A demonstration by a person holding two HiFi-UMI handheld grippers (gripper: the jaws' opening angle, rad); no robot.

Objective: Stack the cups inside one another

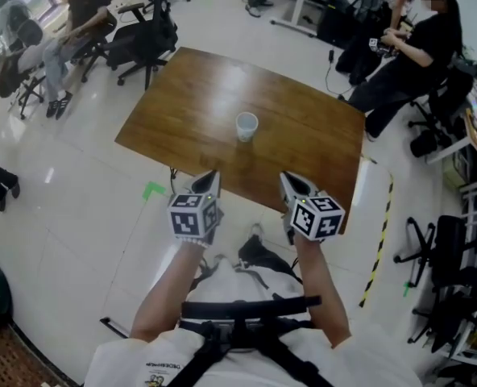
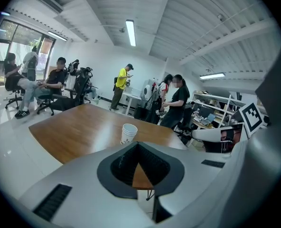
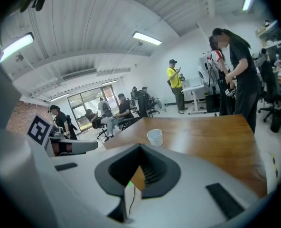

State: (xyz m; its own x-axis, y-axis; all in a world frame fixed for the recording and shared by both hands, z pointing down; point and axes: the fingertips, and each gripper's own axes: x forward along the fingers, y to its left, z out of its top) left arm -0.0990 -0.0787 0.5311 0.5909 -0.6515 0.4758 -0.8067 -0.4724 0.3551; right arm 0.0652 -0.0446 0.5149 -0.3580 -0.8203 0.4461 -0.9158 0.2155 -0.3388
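A white cup stack (image 1: 246, 125) stands upright near the middle of the brown wooden table (image 1: 182, 95). The cup stack (image 2: 128, 133) shows just beyond the jaw tips in the left gripper view, and the cup stack (image 3: 155, 137) likewise in the right gripper view. My left gripper (image 1: 214, 174) hovers over the table's near edge, shut with nothing in it. My right gripper (image 1: 285, 176) is level with it to the right, also shut and holding nothing. Both point toward the cups and are well short of them. In each gripper's own view the jaw tips meet: left gripper (image 2: 137, 144), right gripper (image 3: 140, 146).
Office chairs (image 1: 146, 31) and a seated person (image 1: 77, 22) are beyond the table's far left corner. Another seated person (image 1: 408, 55) is at the far right. Yellow-black floor tape (image 1: 379, 244) runs beside the table's right end. A green mark (image 1: 152, 189) lies on the floor.
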